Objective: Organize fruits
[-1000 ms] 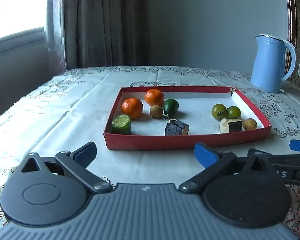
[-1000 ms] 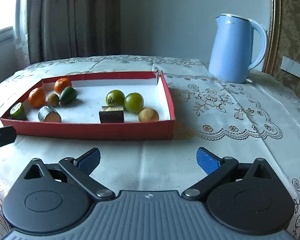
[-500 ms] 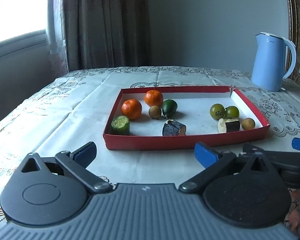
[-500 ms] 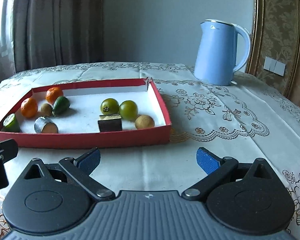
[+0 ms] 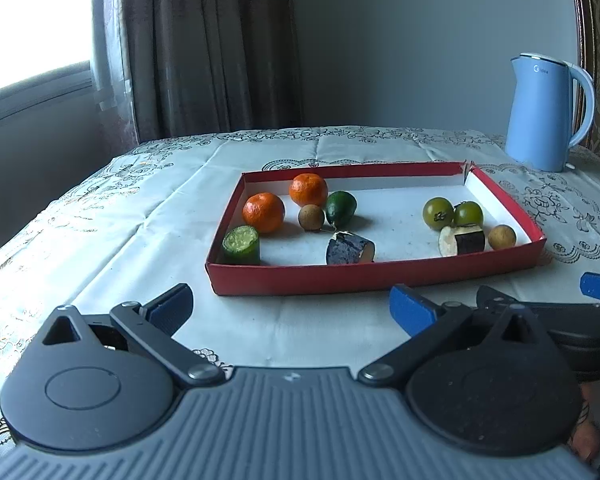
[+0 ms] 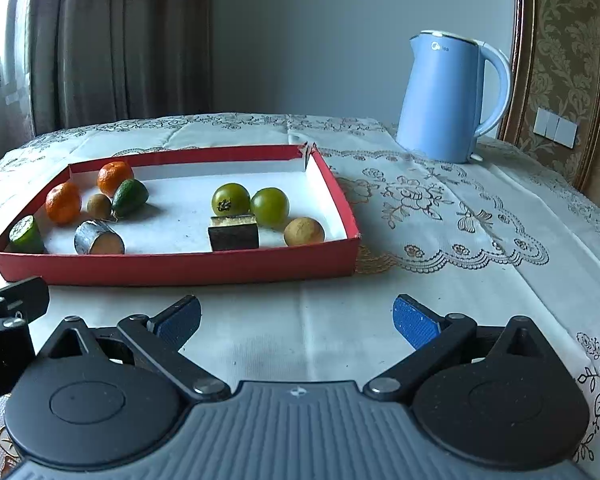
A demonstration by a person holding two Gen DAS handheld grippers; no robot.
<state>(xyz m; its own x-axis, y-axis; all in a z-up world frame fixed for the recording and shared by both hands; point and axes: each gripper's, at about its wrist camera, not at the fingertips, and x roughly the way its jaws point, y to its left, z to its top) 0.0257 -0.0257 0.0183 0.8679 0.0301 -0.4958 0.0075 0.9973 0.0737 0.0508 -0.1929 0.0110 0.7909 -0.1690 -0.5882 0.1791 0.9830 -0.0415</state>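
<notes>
A: What sits at the left of the red tray (image 5: pixel 372 278)?
B: A cut cucumber piece (image 5: pixel 242 244), two tangerines (image 5: pixel 263 213), a small brown fruit and an avocado (image 5: pixel 341 208).
A: And to the right?
B: Two green tomatoes (image 6: pixel 231 199), a dark eggplant chunk (image 6: pixel 233 233), another brown fruit. A blue kettle (image 6: pixel 446 98) stands beyond, on the tabletop (image 6: pixel 440 248).
A: The tongs?
B: Left tongs (image 5: pixel 290 308) and right tongs (image 6: pixel 297 318) both gape wide, empty, short of the tray.

I see daylight flooding from the window (image 5: pixel 32 28), blown out to white glare at upper left. The tablecloth (image 5: pixel 148 240) stays evenly lit; fruit shadows are soft. Fisheye bending curves the edges. Focus looks sharp.
</notes>
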